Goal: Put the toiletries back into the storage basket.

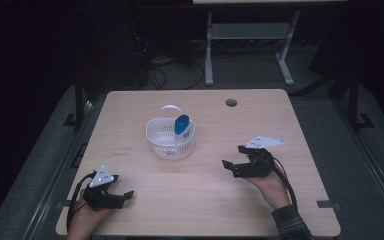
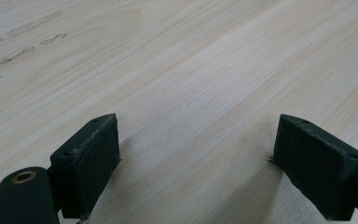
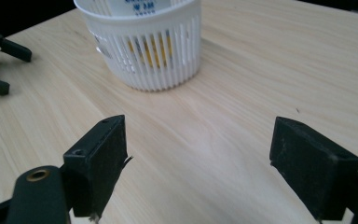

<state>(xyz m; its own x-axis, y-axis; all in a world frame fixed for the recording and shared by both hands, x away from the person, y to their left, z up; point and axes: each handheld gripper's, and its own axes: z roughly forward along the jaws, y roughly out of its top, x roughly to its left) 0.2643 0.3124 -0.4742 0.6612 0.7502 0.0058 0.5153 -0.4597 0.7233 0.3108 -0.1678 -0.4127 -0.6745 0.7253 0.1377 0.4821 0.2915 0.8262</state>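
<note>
I am resting my left gripper point(image 1: 125, 194) and right gripper point(image 1: 233, 161) low on the table point(image 1: 300, 150), jaws spread and empty, because the bottle point(image 1: 182, 124) is standing upright inside the white basket point(image 3: 149, 65) just ahead of my right gripper.

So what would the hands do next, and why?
Probably ease the right gripper forward toward the white basket. Its jaws stand open and empty, aimed at the basket, which holds a blue-capped bottle. The left gripper faces bare table.
</note>
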